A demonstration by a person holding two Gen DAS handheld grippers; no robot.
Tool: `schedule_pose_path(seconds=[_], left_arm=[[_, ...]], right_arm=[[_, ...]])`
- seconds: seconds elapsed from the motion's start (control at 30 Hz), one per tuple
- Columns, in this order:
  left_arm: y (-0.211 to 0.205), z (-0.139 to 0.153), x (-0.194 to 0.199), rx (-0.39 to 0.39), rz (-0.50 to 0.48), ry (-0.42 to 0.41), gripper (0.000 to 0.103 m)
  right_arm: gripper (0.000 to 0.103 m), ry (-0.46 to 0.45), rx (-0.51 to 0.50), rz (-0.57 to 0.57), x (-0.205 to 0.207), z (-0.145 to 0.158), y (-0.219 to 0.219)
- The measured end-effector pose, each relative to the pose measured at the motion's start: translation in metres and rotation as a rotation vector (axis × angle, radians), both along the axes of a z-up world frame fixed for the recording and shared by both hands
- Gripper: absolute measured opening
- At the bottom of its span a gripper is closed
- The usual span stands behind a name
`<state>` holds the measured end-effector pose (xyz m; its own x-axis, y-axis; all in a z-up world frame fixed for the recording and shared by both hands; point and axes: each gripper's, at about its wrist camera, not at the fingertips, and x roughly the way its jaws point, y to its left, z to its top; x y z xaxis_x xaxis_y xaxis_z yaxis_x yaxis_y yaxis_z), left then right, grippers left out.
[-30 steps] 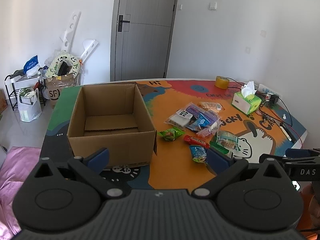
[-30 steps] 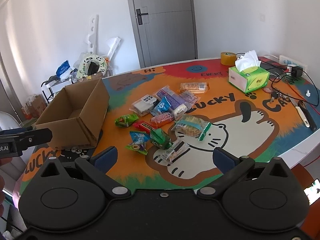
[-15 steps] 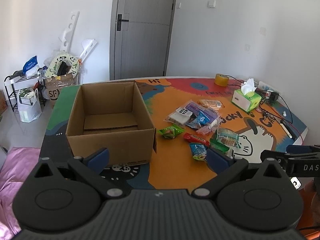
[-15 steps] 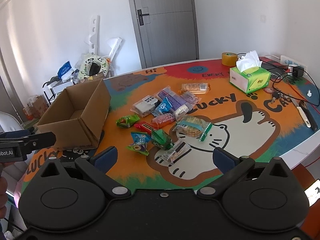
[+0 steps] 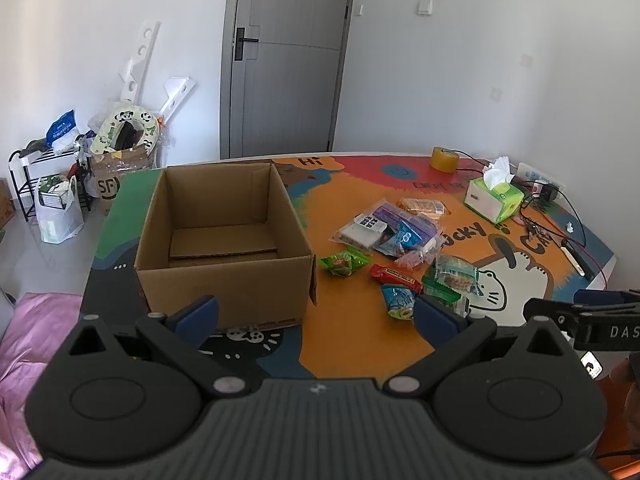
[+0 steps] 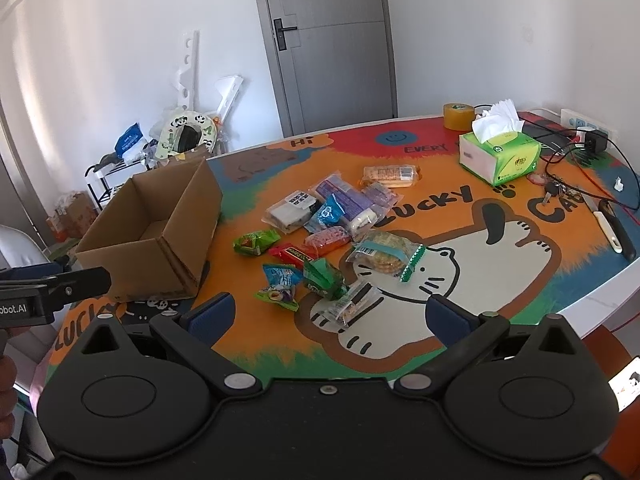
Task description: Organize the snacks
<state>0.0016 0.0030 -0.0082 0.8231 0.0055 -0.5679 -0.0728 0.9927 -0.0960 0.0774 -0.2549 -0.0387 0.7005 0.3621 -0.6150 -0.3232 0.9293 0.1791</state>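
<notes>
An open empty cardboard box [image 5: 224, 236] stands on the left of the colourful table; it also shows in the right wrist view [image 6: 160, 236]. Several snack packets lie in a loose pile [image 5: 394, 236] right of it, among them a green packet [image 6: 256, 242], a red bar [image 6: 294, 255], a blue packet [image 6: 280, 284] and a cracker pack [image 6: 384, 254]. My left gripper [image 5: 316, 314] is open and empty, held above the table's near edge in front of the box. My right gripper [image 6: 330, 318] is open and empty, above the near edge in front of the snacks.
A green tissue box [image 6: 500, 152], a tape roll [image 6: 458, 116], cables, keys [image 6: 554, 190] and a power strip [image 6: 588, 124] sit at the table's right. A shelf with bags [image 5: 48, 184] and a grey door [image 5: 288, 56] stand beyond the table.
Both grippers have drawn back and risen slightly, so the table looks a little farther. Nothing on the table has moved.
</notes>
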Motion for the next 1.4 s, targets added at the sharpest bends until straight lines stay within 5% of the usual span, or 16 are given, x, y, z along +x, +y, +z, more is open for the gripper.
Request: schedule_pose_path(seconds=[0.87, 1.4], left_arm=[[-0.015, -0.018, 0.010, -0.005, -0.032, 0.027, 0.103], [-0.033, -0.047, 0.046, -0.044, -0.077, 0.001, 0.101]], right_arm=[[0.103, -0.040, 0.012, 0.007, 0.004, -0.008, -0.006], [0.103, 0.015, 0.080, -0.005, 0.028, -0.055, -0.022]])
